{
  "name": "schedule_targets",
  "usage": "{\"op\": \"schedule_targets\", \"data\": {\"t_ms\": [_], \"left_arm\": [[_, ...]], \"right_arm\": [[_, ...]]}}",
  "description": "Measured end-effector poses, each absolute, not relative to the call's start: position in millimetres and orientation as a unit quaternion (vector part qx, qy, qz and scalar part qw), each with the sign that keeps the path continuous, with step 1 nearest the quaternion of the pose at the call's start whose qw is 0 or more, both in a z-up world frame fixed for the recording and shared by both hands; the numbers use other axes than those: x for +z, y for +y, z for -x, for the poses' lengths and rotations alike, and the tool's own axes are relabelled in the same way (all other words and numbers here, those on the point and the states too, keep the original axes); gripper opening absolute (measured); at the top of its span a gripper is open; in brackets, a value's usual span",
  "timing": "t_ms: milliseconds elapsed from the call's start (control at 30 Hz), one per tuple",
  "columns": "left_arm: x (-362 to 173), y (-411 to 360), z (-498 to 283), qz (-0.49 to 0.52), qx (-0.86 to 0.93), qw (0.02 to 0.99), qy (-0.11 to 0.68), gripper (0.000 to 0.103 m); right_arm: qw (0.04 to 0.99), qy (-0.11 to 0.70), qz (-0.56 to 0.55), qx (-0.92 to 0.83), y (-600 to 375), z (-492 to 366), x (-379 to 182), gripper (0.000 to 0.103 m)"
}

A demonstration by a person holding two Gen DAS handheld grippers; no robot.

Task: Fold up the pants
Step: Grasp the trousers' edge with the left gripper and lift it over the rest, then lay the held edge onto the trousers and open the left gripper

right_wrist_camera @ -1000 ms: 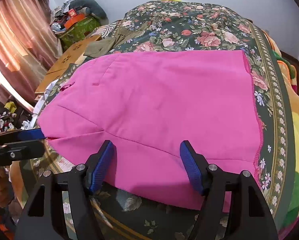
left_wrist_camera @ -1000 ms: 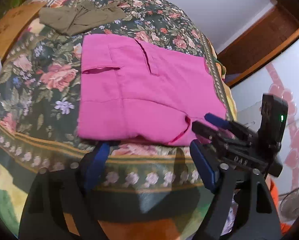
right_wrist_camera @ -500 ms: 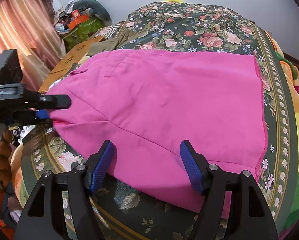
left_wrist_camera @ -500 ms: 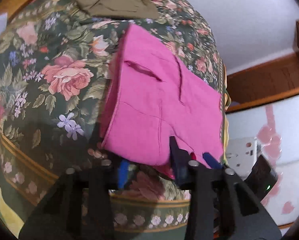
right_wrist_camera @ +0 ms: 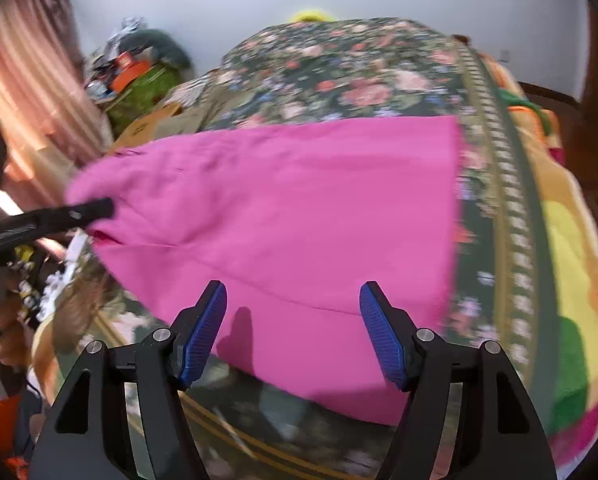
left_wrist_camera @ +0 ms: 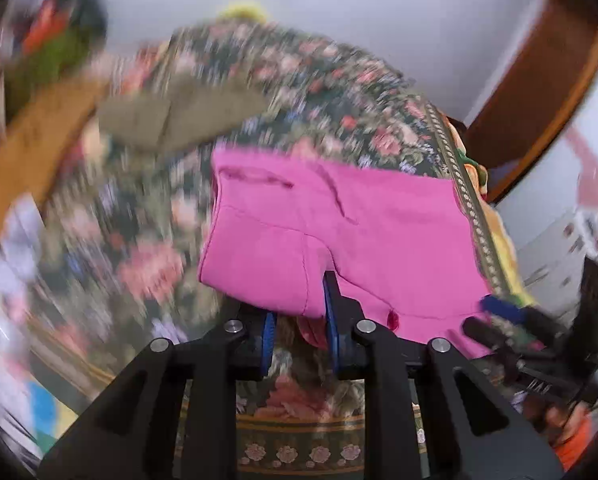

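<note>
Folded pink pants (left_wrist_camera: 339, 232) lie on a floral bedspread (left_wrist_camera: 311, 80); they also show in the right wrist view (right_wrist_camera: 299, 208). My left gripper (left_wrist_camera: 299, 320) is shut on the near waist-end edge of the pants and lifts it a little. It shows at the left of the right wrist view (right_wrist_camera: 95, 210). My right gripper (right_wrist_camera: 293, 328) is open, its blue pads (right_wrist_camera: 203, 332) just above the near edge of the pants, holding nothing. It shows at the lower right of the left wrist view (left_wrist_camera: 495, 320). Both views are motion-blurred.
An olive garment (left_wrist_camera: 179, 116) lies further up the bed. A wooden board (left_wrist_camera: 35, 148) and clutter (right_wrist_camera: 139, 72) stand left of the bed. A curtain (right_wrist_camera: 31, 92) hangs at the left. A wooden door frame (left_wrist_camera: 539, 88) is at the right.
My left gripper has closed on the near edge of the pants and started to raise it. The right gripper has stayed open over the near hem; both cameras have tilted upward.
</note>
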State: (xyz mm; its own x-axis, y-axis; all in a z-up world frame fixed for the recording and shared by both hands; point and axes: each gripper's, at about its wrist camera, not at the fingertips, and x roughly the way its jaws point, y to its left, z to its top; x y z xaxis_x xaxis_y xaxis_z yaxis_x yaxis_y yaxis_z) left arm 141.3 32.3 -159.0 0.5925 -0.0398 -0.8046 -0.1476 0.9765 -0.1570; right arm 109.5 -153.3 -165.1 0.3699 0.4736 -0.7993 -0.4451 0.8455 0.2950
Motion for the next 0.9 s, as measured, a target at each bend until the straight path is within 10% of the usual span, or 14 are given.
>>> {"op": "schedule_targets", "data": {"t_ms": [300, 900], "left_arm": [[-119, -62, -154, -0.091, -0.049, 0.915, 0.390, 0.019], [-172, -135, -198, -0.001, -0.216, 0.825, 0.521, 0.016]], "right_arm": [[0.833, 0.500, -0.013, 0.236, -186, -103, -191, 0.065], [0.847, 0.490, -0.095, 0.181, -254, -94, -174, 0.065]]}}
